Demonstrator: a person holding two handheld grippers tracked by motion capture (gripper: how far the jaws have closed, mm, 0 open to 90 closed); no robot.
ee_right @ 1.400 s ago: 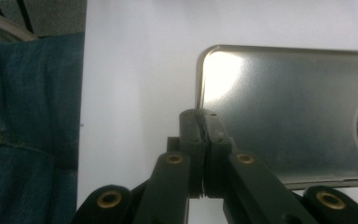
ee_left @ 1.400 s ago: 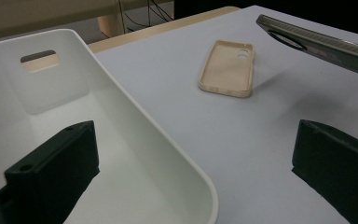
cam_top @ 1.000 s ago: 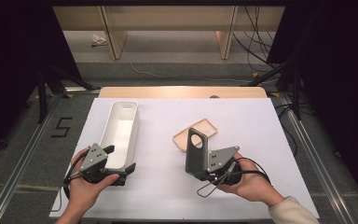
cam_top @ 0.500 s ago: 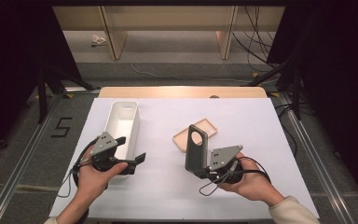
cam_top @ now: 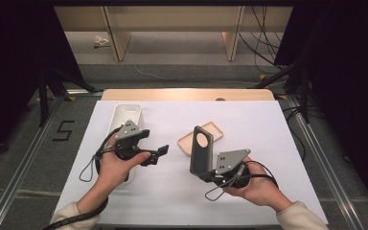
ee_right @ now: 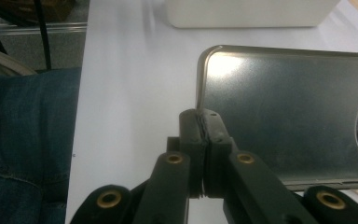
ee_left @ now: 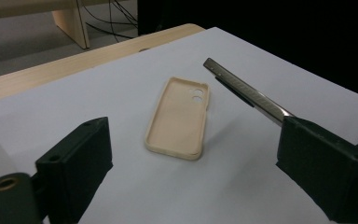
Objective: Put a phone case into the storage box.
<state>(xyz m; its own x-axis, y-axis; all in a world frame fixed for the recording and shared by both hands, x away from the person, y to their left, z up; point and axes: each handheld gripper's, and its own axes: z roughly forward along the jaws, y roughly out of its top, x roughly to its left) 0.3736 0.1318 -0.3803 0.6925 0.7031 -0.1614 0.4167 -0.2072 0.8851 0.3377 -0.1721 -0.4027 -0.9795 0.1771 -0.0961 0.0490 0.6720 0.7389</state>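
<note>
Your right claw [cam_top: 202,168] is clamped tight on the lower edge of the phone [cam_top: 201,150], a flat dark slab with rounded corners and a round cutout near its top, and it stands upright above the bench [cam_top: 258,139]. In the right gripper view that phone [ee_right: 289,116] reads as brushed grey metal with a bright rim, pinched between the two black pads; a white tray [ee_right: 251,11] sits beyond it, and blue denim shows at the left edge.

Your left claw [cam_top: 155,154] stands wide, though its jaws have just been closing a little, and nothing sits between them. It points across at the phone, well apart from it.

Flat on the white sheet, just behind the phone, lies the case [cam_top: 201,137], a matte beige shell with a raised lip. The left gripper view looks into its hollow side: the case [ee_left: 179,116] shows two small round holes at its far end, and the phone [ee_left: 247,91] appears edge-on as a thin metallic strip to the right. From above, the long white tray [cam_top: 124,115] with rounded corners lies under your left hand [cam_top: 115,165].
</note>
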